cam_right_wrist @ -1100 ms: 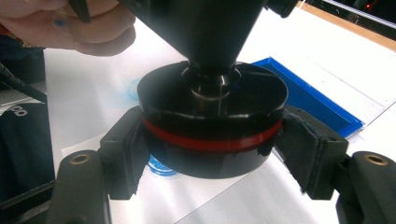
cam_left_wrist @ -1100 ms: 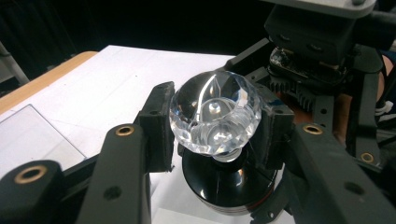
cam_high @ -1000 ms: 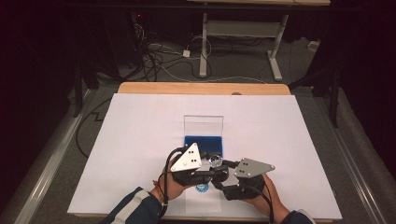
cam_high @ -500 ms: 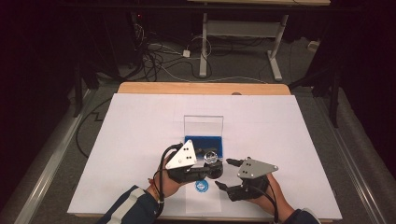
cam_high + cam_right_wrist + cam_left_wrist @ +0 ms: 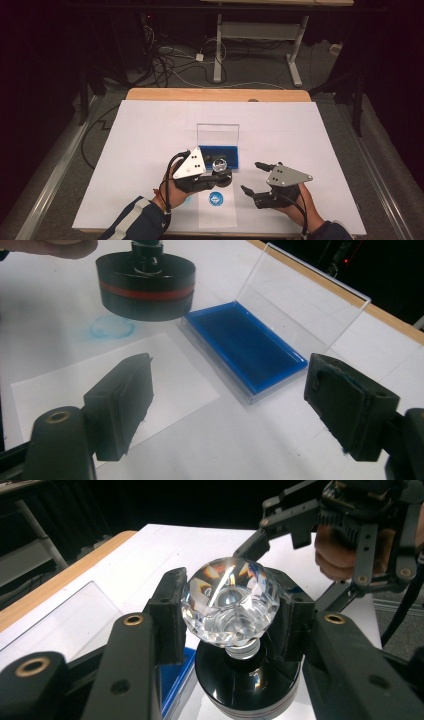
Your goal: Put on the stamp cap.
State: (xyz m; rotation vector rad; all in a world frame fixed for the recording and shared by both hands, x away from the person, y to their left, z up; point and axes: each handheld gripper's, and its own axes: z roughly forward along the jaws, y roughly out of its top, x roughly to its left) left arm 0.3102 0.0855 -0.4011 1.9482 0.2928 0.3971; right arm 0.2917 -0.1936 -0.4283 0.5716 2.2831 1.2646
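a dark room with cables and a desk frame on the floor lies beyond a table [image 5: 150, 95] whose wooden far edge shows past a white sheet [image 5: 310, 135]. near the middle stands an ink pad [image 5: 220, 155] with a blue bed in a clear case, its lid [image 5: 217, 134] upright at the far side. the left gripper [image 5: 218, 173] holds a stamp [image 5: 220, 166] by its faceted clear knob, jaws closed tight on both sides of it; the stamp hangs just in front of the pad, by the far end of a small paper slip [image 5: 217, 212]

the left gripper view alone shows the knob's [image 5: 230, 602] cut facets, the metal neck and the glossy black round base [image 5: 247, 682] under it; the right gripper [image 5: 320, 555] shows beyond. the right gripper view alone shows a red band [image 5: 145, 291] around that base, seen from the side and clear of the sheet, and a faint blue ring smudge [image 5: 112, 327] on the sheet beside the slip [image 5: 115, 390]

the right gripper [image 5: 257, 178] hangs to the right, jaws wide apart, holding nothing

from above, a round blue print [image 5: 216, 198] sits on the slip; its design is too small to read. the stamp's underside is hidden in every view, and no writing can be made out anywhere
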